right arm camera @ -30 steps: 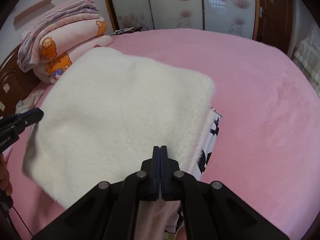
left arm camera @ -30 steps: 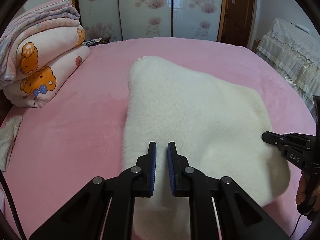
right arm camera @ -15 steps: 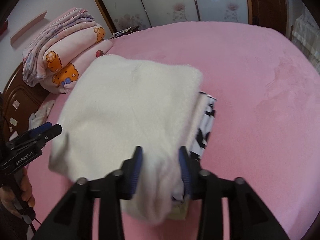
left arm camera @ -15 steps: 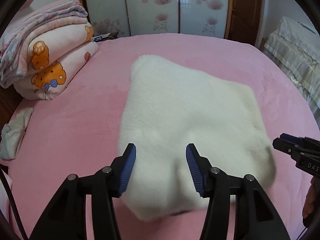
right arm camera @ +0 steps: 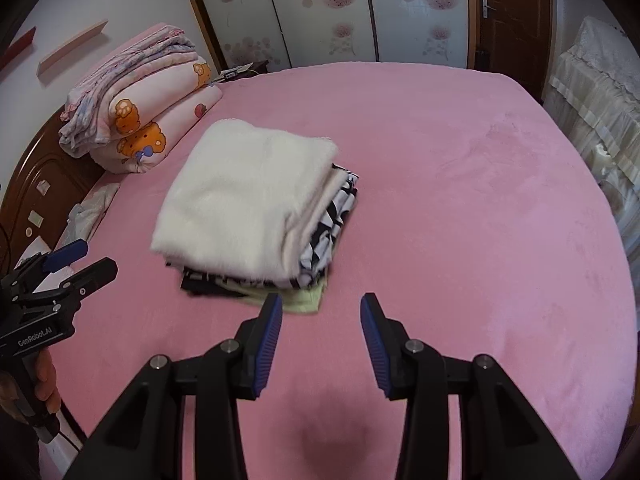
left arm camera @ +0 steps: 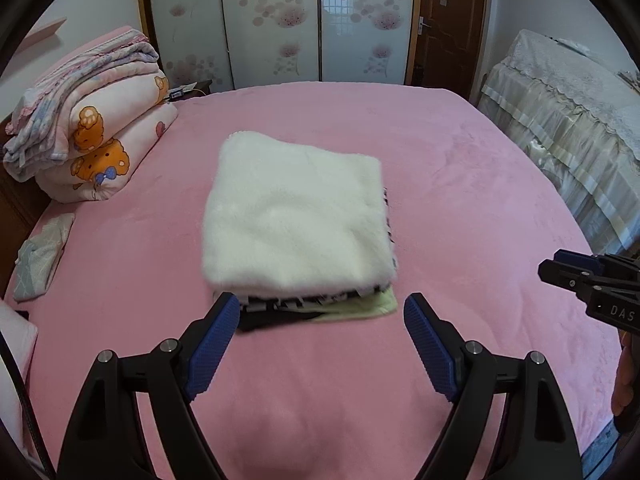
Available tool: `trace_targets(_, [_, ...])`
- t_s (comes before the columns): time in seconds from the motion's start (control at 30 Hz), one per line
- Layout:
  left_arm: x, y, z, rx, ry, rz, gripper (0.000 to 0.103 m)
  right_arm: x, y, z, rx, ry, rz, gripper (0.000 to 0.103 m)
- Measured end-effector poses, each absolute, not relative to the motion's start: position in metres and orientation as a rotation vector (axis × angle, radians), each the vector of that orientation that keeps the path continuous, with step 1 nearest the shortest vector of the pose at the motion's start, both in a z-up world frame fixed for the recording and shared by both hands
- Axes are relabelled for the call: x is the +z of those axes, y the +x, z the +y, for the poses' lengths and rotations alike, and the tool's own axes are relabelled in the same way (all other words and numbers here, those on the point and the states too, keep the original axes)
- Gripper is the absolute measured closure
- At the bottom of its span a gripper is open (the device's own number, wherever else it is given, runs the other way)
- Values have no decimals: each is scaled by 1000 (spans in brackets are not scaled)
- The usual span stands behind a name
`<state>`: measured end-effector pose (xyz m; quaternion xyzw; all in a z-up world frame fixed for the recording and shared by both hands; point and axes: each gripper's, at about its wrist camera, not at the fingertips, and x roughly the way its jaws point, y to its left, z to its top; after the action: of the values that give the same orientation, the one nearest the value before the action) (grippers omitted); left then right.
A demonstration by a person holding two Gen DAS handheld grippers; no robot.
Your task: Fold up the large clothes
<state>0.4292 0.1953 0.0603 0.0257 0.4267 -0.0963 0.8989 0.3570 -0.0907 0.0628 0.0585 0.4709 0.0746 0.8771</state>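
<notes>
Left gripper [left arm camera: 322, 314]: lower centre of the left wrist view, blue-padded fingers spread wide, nothing between them; seen again at the left edge of the right wrist view [right arm camera: 76, 264], held in a hand, fingers parted there too.

Right gripper [right arm camera: 321, 314]: lower centre of the right wrist view, blue pads well apart, holding nothing; tip also visible at the right edge of the left wrist view [left arm camera: 576, 272].

Fluffy white folded garment [left arm camera: 296, 220]: mid-frame in the left wrist view, just beyond the left fingertips and clear of them, lying flat atop a small stack; in the right wrist view [right arm camera: 244, 196] up and left of the fingertips, apart from them.

Black-and-white patterned cloth [right arm camera: 332, 216]: under the white garment, edges peeking out along the right side and near edge of the stack.

Pale green cloth [left arm camera: 360, 306]: bottom of the stack, corner sticking out at the near edge, between the two left fingertips in the frame; in the right wrist view [right arm camera: 300, 302] just beside the tip of the left-hand finger, contact not clear.

Pink plush bedspread [left arm camera: 460, 208]: beneath everything, filling most of both views.

Folded pink quilts with orange bear print [left arm camera: 92, 132]: upper left of the frame, well apart from the stack.

Sliding doors with floral frosted panels [left arm camera: 280, 24]: top of the frame, behind the bed.
</notes>
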Motion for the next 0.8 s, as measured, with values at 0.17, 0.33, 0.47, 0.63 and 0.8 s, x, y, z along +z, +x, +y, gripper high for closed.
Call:
trace_targets(0.17, [81,365,181,-211,22,880,17,99,292,-108,129,86,956,41])
trace_targets(0.33, [90,297,165,-237,-43,848,17,117,223,-122,136,84,920,38])
trace_targets(0.47, [81,240,151,-250,-86,822,15,110,169,-131,113,104,889,31])
trace_targets(0.63, [52,175,126,-215,-37,798,14,83,107,-145,83,171,856,30])
trace_targets(0.8, [24,141,111,-183,-31,838,14,51,64,-151,12,188,862,30])
